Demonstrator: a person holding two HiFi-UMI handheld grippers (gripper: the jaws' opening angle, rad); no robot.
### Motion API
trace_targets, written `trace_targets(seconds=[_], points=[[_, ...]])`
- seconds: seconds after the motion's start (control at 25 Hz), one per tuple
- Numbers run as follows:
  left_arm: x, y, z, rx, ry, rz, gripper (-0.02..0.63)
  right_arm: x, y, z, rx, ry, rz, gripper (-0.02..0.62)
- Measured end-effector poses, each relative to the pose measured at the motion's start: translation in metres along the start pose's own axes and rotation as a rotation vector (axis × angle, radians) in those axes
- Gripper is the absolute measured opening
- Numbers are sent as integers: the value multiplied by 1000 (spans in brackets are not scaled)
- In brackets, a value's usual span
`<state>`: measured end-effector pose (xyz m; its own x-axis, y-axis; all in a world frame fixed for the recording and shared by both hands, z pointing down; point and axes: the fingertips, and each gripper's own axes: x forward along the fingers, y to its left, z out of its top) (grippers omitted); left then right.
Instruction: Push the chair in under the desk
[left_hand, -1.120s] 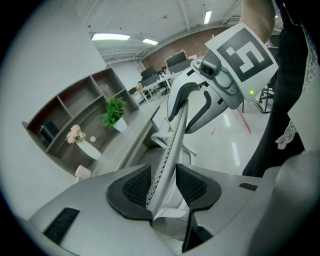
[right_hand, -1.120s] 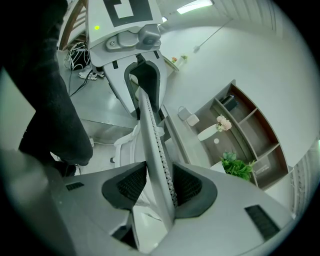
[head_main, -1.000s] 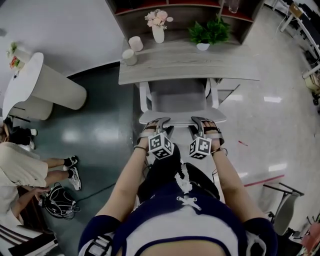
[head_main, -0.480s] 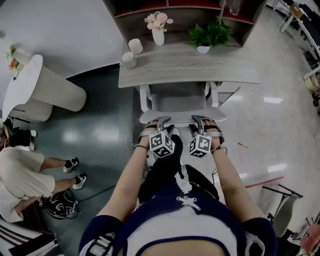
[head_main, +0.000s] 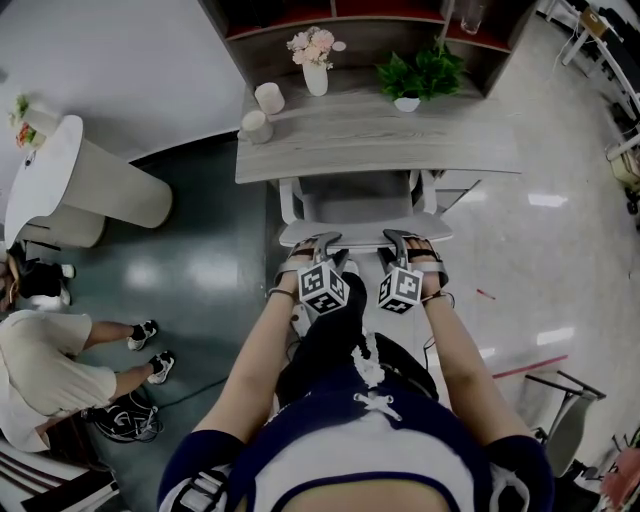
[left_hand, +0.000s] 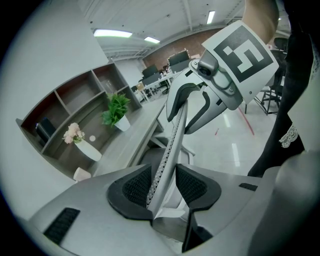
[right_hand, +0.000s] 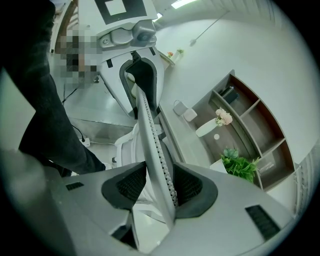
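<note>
A white-framed chair (head_main: 355, 200) stands with its seat partly under the grey wooden desk (head_main: 450, 140). Its thin perforated backrest top (head_main: 362, 232) faces me. My left gripper (head_main: 322, 240) is shut on the left part of that edge and my right gripper (head_main: 396, 238) on the right part. In the left gripper view the backrest (left_hand: 170, 135) runs up between the pads of the left gripper (left_hand: 164, 185), with the right gripper (left_hand: 200, 95) clamped further along. In the right gripper view the backrest (right_hand: 150, 135) sits between the right gripper's (right_hand: 159, 186) pads.
On the desk stand a vase of flowers (head_main: 315, 60), a potted plant (head_main: 415, 70) and two pale cups (head_main: 268, 97); a shelf unit rises behind. A round white table (head_main: 60, 170) and a seated person (head_main: 50, 370) are at left. Another chair (head_main: 565, 420) is at lower right.
The chair has slid a little further under the desk, with both grippers staying on the backrest. The person at left has shifted downward in the view.
</note>
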<state>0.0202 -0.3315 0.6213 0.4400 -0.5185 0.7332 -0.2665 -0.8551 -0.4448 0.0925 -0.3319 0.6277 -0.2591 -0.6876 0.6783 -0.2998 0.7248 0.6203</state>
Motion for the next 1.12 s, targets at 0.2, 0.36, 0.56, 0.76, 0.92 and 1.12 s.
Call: trace_targets(seconds=[0.2,0.36,0.56,0.76,0.92,1.12], points=[[-1,2,1,11,-3,-6,155,-1,-3,1,-6,-9,-11,145],[0,6,0,-9,4,-58,150,1,-5,3,-3,-4,9,145],[0,8,-3,-29,13,-104,149,5,-5,5,4,6,31,144],[-1,11,-1,-11,1,-86,147,5,-8,6,0,5,31,146],[-1,13,-2,-21,2,-108,147,6,-8,7,-6,6,30,146],[-1,11,-3,-51,9,-141,147,8,-6,6,7,33,63,146]])
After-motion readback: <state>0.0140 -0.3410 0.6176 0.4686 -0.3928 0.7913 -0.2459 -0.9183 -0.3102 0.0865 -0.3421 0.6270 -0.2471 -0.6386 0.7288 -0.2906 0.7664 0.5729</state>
